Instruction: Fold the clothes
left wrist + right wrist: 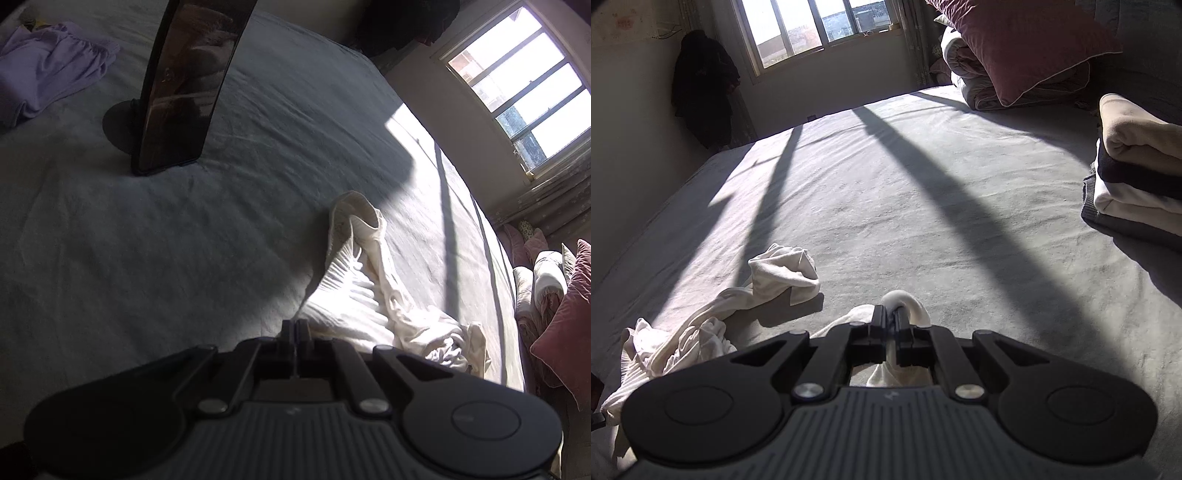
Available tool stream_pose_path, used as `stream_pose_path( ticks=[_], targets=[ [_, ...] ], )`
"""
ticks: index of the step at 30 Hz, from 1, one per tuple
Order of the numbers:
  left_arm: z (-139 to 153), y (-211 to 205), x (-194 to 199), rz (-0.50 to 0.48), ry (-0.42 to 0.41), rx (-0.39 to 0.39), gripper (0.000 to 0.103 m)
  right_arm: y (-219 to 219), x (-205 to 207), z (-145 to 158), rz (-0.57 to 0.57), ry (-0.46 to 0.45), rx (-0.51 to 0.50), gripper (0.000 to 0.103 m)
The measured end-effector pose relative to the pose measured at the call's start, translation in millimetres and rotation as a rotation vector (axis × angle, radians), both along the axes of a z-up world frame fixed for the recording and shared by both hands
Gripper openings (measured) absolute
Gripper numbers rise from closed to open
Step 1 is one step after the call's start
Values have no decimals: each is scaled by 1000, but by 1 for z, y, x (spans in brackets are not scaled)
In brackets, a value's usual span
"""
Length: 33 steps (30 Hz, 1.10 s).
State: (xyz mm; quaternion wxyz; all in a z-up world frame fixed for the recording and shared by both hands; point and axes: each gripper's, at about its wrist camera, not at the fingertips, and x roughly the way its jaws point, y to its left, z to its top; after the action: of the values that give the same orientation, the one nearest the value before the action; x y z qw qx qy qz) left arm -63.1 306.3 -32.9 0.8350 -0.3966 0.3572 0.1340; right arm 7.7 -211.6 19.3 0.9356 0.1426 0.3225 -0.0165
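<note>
A crumpled white garment [369, 288] lies on the grey bedsheet [147, 240], partly in sunlight. My left gripper [296, 326] is shut, and the cloth's edge runs right up to its closed tips, so it appears pinched there. In the right wrist view the same white garment [783, 273] trails off to the lower left. My right gripper [894, 314] is shut on a fold of it. A loop of white fabric curls over the fingertips and more cloth shows between the fingers below.
A dark curved panel on a round stand [184, 85] stands on the bed ahead, with a lilac garment [48, 70] at far left. Folded clothes [1137, 170] are stacked at the right, pillows and quilts [1015, 48] behind. Dark clothing [701, 85] hangs by the window [812, 26].
</note>
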Motion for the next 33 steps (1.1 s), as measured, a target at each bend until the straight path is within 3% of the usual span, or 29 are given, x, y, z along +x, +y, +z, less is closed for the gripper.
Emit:
stream_pose_path(
  ticks=[11,18,19,20,21,22,24,30,33],
  targets=[
    [2,16,-7,23,8,-3,0,-69,7,-10,-188,18,-46,5],
    [-5,16,-6,-45,30,-48,1,-61,10,-30,-112,68,-48,8],
    [-6,17,-7,-43,36,-58,8,-57,8,-32,-101,69,-61,16],
    [-7,19,-9,-47,35,-79,23,-53,6,-34,-89,69,-74,16],
    [-9,21,-11,-52,32,-102,31,-48,4,-36,-74,64,-86,21],
    [-10,22,-13,-63,25,-127,44,-43,0,-36,-57,54,-96,39],
    [-13,20,-15,-94,10,-180,50,-28,-14,-36,14,-13,-99,64],
    [-36,5,-14,-76,8,-374,49,39,-29,-29,397,-97,-128,64],
    [-40,-3,-10,-48,1,-394,49,68,-34,-33,544,-112,-153,64]
  ],
)
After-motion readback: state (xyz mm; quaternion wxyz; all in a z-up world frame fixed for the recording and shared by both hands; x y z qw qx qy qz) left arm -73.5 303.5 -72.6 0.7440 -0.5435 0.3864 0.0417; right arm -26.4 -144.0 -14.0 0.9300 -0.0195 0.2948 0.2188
